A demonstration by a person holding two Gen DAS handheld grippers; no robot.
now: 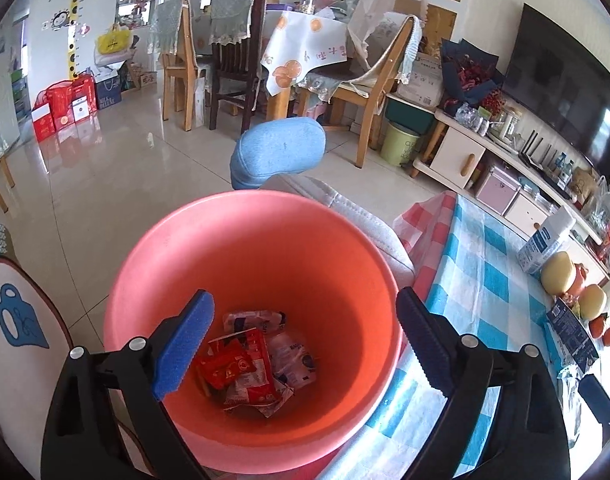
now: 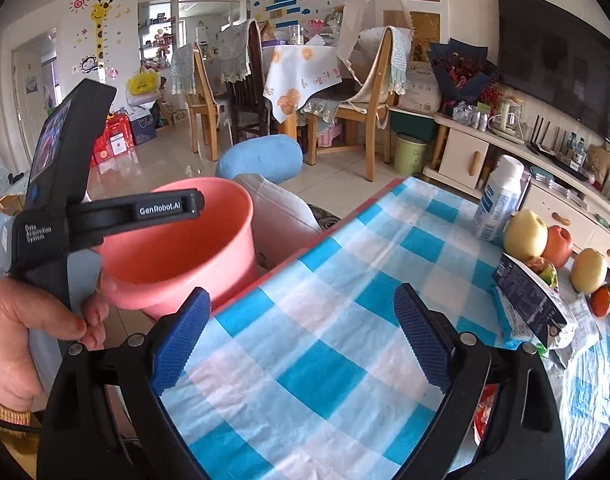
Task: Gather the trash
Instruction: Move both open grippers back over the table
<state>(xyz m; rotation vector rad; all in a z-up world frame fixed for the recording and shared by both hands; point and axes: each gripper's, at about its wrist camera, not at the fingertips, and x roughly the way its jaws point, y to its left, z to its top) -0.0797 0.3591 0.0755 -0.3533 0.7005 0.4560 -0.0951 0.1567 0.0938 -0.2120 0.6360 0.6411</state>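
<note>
I take the pink bin as my landmark. It stands off the near-left edge of the checked tablecloth, its rim just beside the cloth's red border. Several wrappers already lie at its bottom, a red one uppermost.

Left gripper: jaws spread wide, nothing between the pads, poised directly over the bin's mouth and looking down into it. In the right wrist view the same unit shows side-on at the bin's rim, with a hand on its grip.

Right gripper: jaws likewise spread wide and empty, over bare cloth just right of the bin.

Remaining trash, in my judgement: a dark, crumpled snack bag lying on the cloth well to the right of the bin, beside the fruit and in front of a white bottle. Something red shows at the right finger's base; I cannot tell what it is.

The relation governing the coming move: the bag lies to the right of the right gripper and slightly ahead, on the side away from the bin. Its long axis runs diagonally, from far-left to near-right. The right gripper is plainly the nearer; the left has the bin between it and the table. I would judge the right should swing rightward and close across the bag's narrow width, taking care not to disturb the fruit touching its far end.
</note>
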